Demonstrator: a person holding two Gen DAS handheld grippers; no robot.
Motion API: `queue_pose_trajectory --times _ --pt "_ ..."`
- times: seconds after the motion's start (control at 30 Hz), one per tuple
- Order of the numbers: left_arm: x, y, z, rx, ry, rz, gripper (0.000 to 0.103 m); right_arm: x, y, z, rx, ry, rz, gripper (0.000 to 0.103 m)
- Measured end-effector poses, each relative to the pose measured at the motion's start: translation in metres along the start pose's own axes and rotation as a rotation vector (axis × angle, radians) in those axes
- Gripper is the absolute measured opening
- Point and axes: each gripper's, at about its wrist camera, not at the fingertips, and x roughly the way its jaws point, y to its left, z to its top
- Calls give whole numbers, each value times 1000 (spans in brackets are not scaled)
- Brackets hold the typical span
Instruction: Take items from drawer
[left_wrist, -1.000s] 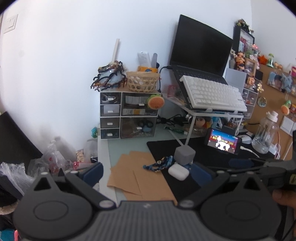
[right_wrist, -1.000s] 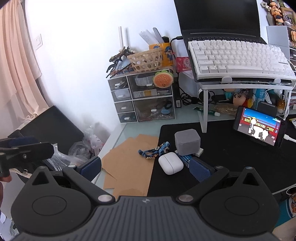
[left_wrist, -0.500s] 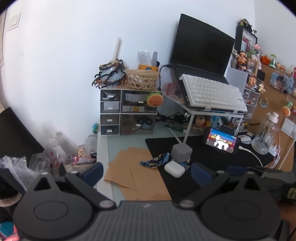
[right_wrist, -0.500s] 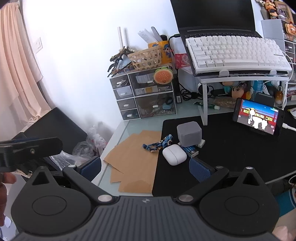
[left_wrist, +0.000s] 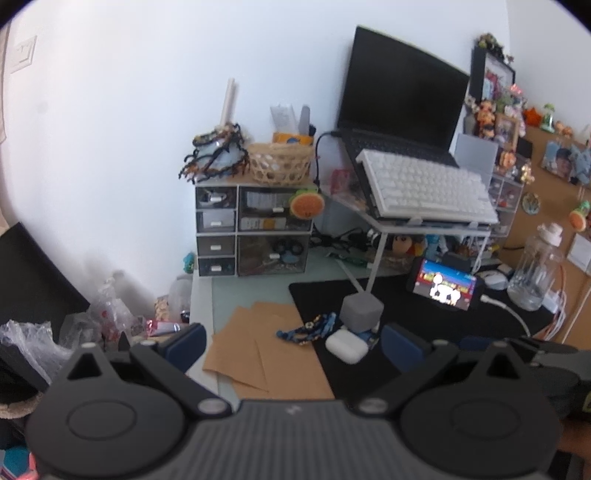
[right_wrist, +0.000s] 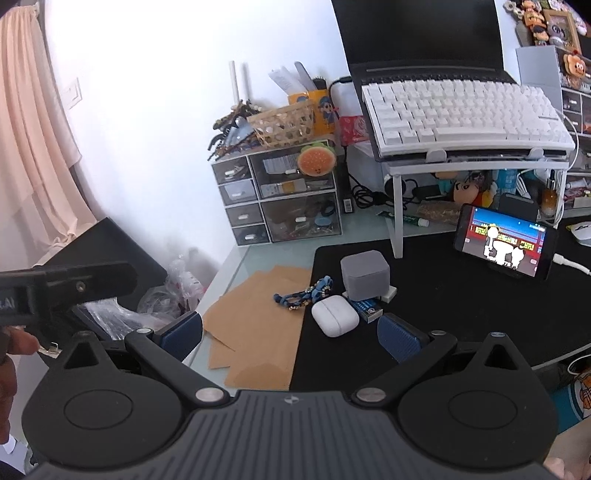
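Translucent drawer unit (left_wrist: 253, 229); contents indistinct

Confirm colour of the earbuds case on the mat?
White earbuds case; clearest in the right wrist view.

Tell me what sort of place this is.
Probably a home desk in a bedroom or study: a laptop with a white keyboard on a stand, a small drawer organiser, and a propped phone.
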Motion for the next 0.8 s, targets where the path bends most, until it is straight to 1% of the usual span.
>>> queue_pose_trajectory --times 0.23,0.47,0.63,0.8 --pt "23 0 4 4 -14 -2 103 14 -8 3 -22 -10 -12 103" --pt "45 1 6 16 -6 -33 103 34 -11 4 -47 -10 -35 103" --pt "65 10 8 -4 -4 -21 103 49 -7 3 -72 -12 -41 103" --pt "87 24 6 -12 15 -18 103 67 -3 -1 -87 -16 -46 103"
